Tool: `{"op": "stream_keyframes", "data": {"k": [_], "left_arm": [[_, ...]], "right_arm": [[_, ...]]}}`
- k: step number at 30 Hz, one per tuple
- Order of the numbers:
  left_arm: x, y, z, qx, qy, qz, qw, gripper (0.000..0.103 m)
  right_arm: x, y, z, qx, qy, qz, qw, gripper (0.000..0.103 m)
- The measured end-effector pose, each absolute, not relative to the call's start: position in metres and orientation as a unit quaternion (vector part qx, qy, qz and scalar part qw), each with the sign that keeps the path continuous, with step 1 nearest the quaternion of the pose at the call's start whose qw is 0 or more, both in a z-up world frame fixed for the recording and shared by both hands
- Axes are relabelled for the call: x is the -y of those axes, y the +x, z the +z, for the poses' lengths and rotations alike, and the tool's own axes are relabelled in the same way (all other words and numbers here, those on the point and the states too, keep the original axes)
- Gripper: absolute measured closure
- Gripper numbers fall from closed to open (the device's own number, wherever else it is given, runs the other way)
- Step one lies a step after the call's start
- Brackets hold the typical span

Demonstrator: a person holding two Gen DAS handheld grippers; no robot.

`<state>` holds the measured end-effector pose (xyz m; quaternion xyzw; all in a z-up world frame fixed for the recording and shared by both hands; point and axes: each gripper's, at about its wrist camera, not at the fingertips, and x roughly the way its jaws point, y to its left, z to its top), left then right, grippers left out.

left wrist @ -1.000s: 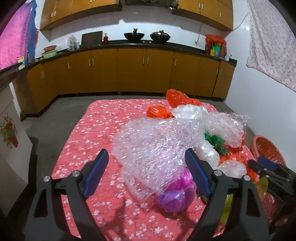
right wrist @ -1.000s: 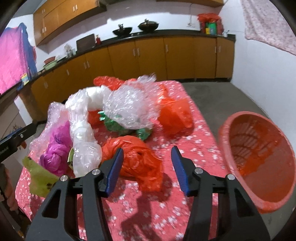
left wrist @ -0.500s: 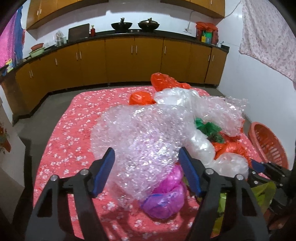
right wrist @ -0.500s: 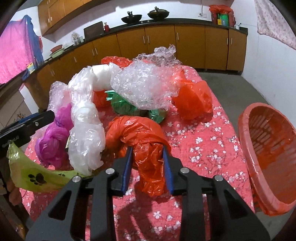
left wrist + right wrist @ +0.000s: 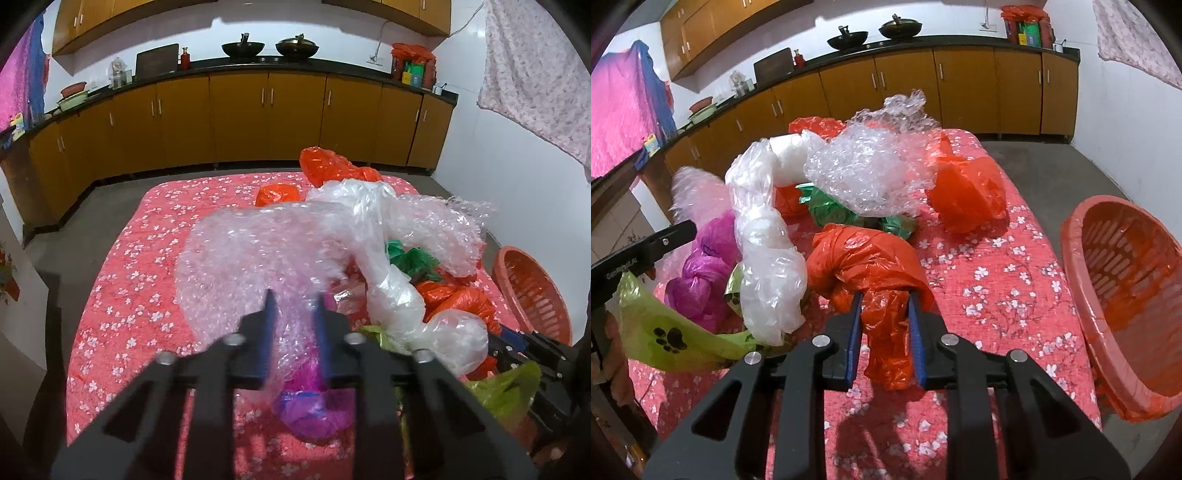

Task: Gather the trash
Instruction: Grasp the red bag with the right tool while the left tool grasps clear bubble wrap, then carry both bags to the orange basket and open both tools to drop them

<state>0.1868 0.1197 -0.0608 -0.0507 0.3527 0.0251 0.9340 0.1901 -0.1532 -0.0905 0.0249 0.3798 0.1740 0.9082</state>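
A heap of plastic trash lies on the table with the red flowered cloth [image 5: 122, 280]. My left gripper [image 5: 294, 306] is shut on a big sheet of clear bubble wrap [image 5: 255, 254], above a purple bag [image 5: 314, 410]. My right gripper [image 5: 884, 302] is shut on a twisted orange plastic bag [image 5: 864, 258]. Next to it lie a clear plastic bag [image 5: 768, 254], a green bag [image 5: 827, 210], a second bubble wrap [image 5: 871, 177], another orange bag [image 5: 967, 192] and a yellow-green paw-print bag [image 5: 661, 332].
An orange plastic basket [image 5: 1126, 295] stands tilted at the table's right edge; it also shows in the left wrist view [image 5: 532, 291]. Brown kitchen cabinets [image 5: 266, 114] line the far wall. A white wall is close on the right.
Both grippers have closed: the left on the bubble wrap, the right on the orange bag. Both moved forward into the heap.
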Motion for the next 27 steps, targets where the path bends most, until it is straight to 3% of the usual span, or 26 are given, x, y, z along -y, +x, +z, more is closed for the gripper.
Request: {"op": "stream_keyframes", "data": {"k": [2,4,16,27], "left_arm": [[-0.121,0.183,-0.059,-0.349,-0.052,0.022,0.935,0.096],[-0.122,0.178,-0.054,-0.341,-0.054,0.020,0.938,0.097],[-0.130,0.150,-0.006,-0.299,-0.057,0.011,0.952,0.099],[-0.082,0.125,0.057,-0.248,-0.044,-0.057,0.966,0.099]], "right_arm": [[0.157,0.187,-0.090,-0.378,0.030,0.172,0.909,0.082],[0.161,0.185,-0.088,-0.376,0.033,0.171,0.910,0.083],[0.184,0.164,-0.067,-0.347,0.034,0.160,0.924,0.084],[0.207,0.143,-0.039,-0.309,0.043,0.135,0.941,0.084]]}}
